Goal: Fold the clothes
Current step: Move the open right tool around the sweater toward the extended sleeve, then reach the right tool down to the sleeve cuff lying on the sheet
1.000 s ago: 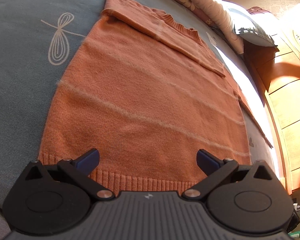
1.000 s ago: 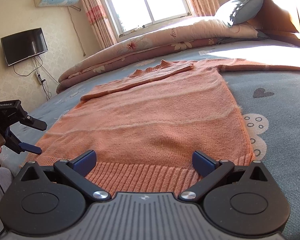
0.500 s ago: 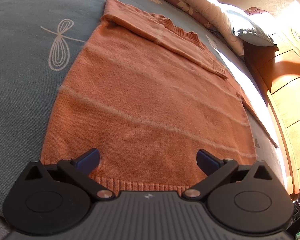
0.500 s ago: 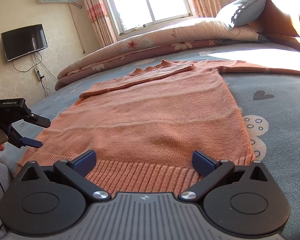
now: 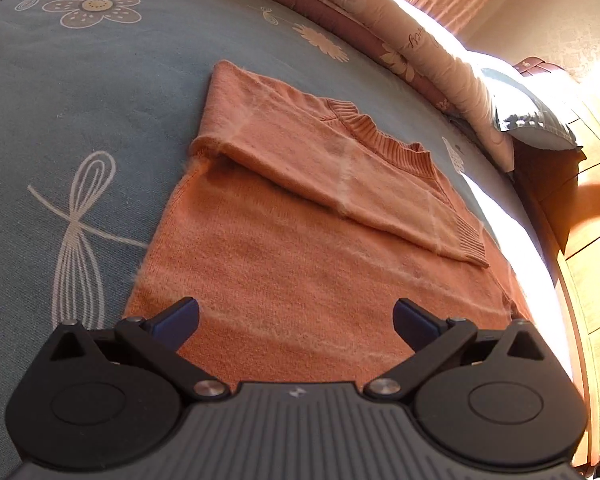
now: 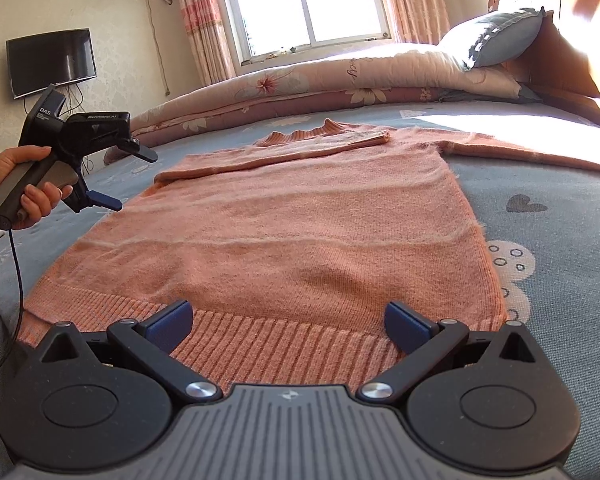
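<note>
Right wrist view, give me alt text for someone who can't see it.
An orange knit sweater lies flat on a blue patterned bedsheet, one sleeve folded across its chest. The open right gripper hovers over the ribbed hem; the left gripper, hand-held, is open at left.

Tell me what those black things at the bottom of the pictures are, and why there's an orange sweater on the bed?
Those black things are grippers: hand-held tools with two fingers tipped in blue pads, a bit like big tongs. A person holds one in each hand, and each has a small camera that looks forward along its fingers. One picture comes from the left gripper, the other from the right gripper. In the right gripper's picture you can see the left gripper from the side, held in the person's hand. Both grippers are open and hold nothing.

The orange sweater lies flat on the blue bedsheet to be folded. One sleeve is already folded across the chest; the other sleeve is stretched out sideways. Behind it lie a rolled quilt and a pillow.
</note>
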